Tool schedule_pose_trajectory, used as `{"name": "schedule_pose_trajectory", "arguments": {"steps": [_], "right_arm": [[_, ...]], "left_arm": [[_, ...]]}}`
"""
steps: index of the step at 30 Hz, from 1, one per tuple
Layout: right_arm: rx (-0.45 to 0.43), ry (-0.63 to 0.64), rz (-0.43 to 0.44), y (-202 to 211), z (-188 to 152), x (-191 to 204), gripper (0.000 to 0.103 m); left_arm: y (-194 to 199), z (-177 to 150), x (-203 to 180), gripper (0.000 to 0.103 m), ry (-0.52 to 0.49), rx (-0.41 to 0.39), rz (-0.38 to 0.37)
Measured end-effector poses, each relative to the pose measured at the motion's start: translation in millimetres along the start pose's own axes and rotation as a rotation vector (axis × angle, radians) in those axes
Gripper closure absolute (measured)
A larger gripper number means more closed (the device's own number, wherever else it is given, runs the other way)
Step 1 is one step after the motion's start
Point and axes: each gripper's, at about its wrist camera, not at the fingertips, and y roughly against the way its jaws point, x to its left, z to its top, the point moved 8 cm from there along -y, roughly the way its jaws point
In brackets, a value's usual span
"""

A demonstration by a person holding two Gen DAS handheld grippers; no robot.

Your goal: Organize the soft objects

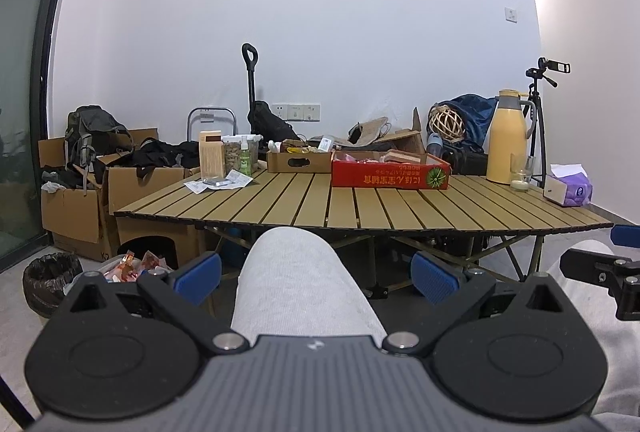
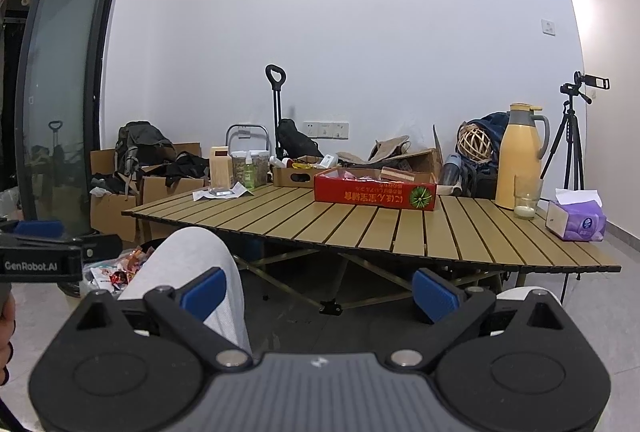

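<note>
My left gripper (image 1: 316, 278) is open and held low in front of the slatted wooden table (image 1: 280, 203), above a person's grey-clad knee (image 1: 296, 272). My right gripper (image 2: 319, 292) is also open, with nothing between its blue fingertips (image 2: 434, 294). It hangs beside the other knee (image 2: 188, 264). At the back of the table stands a red cardboard box (image 1: 390, 175) (image 2: 374, 191) with pink items showing inside; what they are is too small to tell. A purple tissue pack (image 1: 568, 187) (image 2: 576, 220) lies at the table's right end. Both grippers are well short of the table.
A yellow thermos jug (image 1: 508, 139), a glass (image 1: 522, 175), a brown cardboard tray (image 1: 298, 159), a wooden box and jars (image 1: 228, 155) stand on the table. Cardboard boxes with bags (image 1: 92, 187) and a black bin (image 1: 48, 280) are left on the floor; a tripod (image 2: 572, 143) is right.
</note>
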Motion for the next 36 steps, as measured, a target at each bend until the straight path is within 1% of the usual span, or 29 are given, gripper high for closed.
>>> {"name": "schedule_pose_trajectory", "arguments": {"steps": [18, 36], "right_arm": [[0.002, 0.003, 0.004, -1.1, -0.9, 0.2, 0.003], [0.004, -0.001, 0.005, -0.6, -1.0, -0.3, 0.003]], "left_arm": [[1.4, 3.7, 2.6, 0.0, -0.005, -0.013, -0.002], [0.8, 1.6, 1.5, 0.0, -0.008, -0.001, 0.002]]}}
